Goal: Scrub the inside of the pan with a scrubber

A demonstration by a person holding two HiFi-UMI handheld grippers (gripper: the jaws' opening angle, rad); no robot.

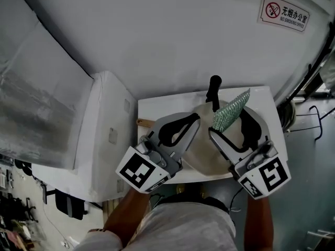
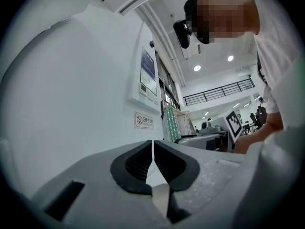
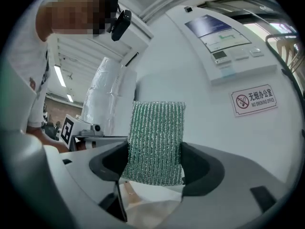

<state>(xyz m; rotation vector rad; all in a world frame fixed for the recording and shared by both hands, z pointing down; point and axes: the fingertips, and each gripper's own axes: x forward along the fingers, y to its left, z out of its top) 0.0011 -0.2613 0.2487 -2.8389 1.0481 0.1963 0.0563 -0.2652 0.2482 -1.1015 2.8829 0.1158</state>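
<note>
At the far left of the head view sits a bulky white wrapped shape (image 1: 36,88), and beside it a white cabinet (image 1: 107,129) stands against the white table (image 1: 157,109). A small brown piece (image 1: 144,123) lies at the table's left edge.

Next comes the left gripper (image 1: 194,120), held over the pan's left half. Its own view shows the left gripper (image 2: 153,149) with its dark ribbed pads (image 2: 136,163) brought together, only a hairline slit between them and nothing in it.

The pan (image 1: 203,151) rests on the table between and under the two grippers. It is round and pale cream inside, and its black handle (image 1: 213,90) points toward the wall. Most of its bowl is covered by the grippers.

To the right, the right gripper (image 1: 227,123) clamps the scrubber (image 1: 231,110), which sticks up tilted over the pan's far right side. In the right gripper view the scrubber (image 3: 155,144) is a flat rectangle of green mesh shot with silver threads, ribbed lengthwise. It stands upright, and the pads of the right gripper (image 3: 156,162) press on its two side edges. The white wall is behind it, so it is lifted clear of the pan.

A no-smoking sign (image 1: 284,12) hangs on the wall at the upper right.
</note>
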